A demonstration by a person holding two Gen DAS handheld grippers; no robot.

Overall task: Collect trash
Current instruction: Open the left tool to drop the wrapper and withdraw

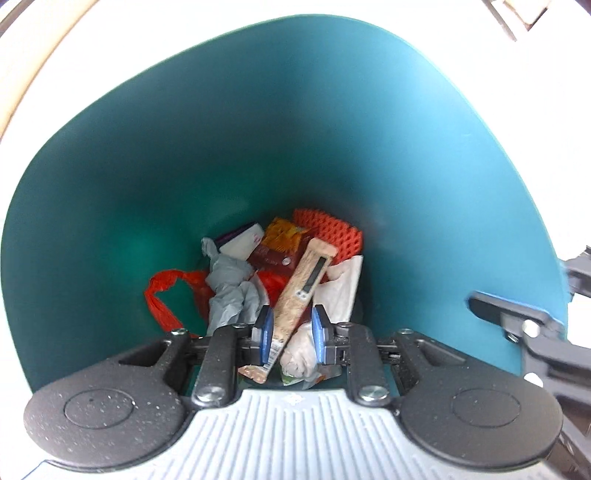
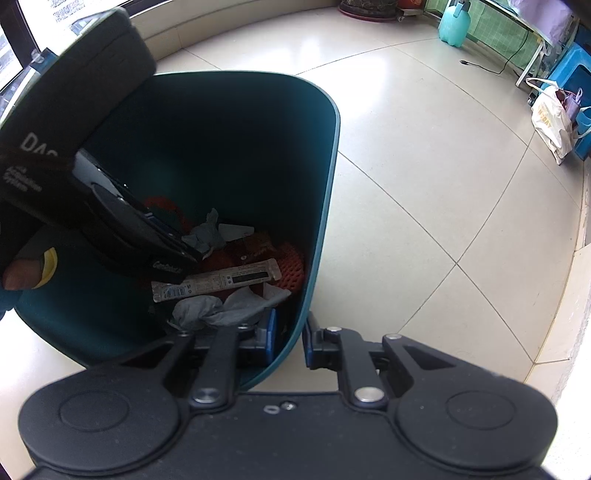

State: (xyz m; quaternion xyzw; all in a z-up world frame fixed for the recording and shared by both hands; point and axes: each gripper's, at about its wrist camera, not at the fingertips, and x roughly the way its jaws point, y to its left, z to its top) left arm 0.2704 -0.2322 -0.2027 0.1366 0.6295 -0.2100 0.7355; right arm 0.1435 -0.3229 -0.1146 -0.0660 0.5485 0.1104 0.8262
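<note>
A teal bin (image 1: 258, 129) stands on the floor with trash at its bottom: a long beige wrapper (image 1: 306, 284), grey crumpled paper (image 1: 229, 291), an orange plastic bag (image 1: 162, 295), orange foam netting (image 1: 332, 225) and a brown snack packet (image 1: 280, 243). My left gripper (image 1: 292, 321) points straight down deep inside the bin, just above the pile. Its blue pads stand a narrow gap apart with nothing pinched between them. My right gripper (image 2: 289, 332) is shut on the bin's wall (image 2: 317, 221), one finger inside and one outside. The right wrist view also shows the left gripper (image 2: 188, 254) above the wrapper (image 2: 229, 278).
Pale floor tiles (image 2: 424, 184) spread to the right of the bin. Far off stand a teal jug (image 2: 452, 27), a white tote bag (image 2: 550, 118) and a blue stool (image 2: 569, 70), with a black cable (image 2: 491, 68) on the floor. A person's thumb (image 2: 18, 275) shows at the left edge.
</note>
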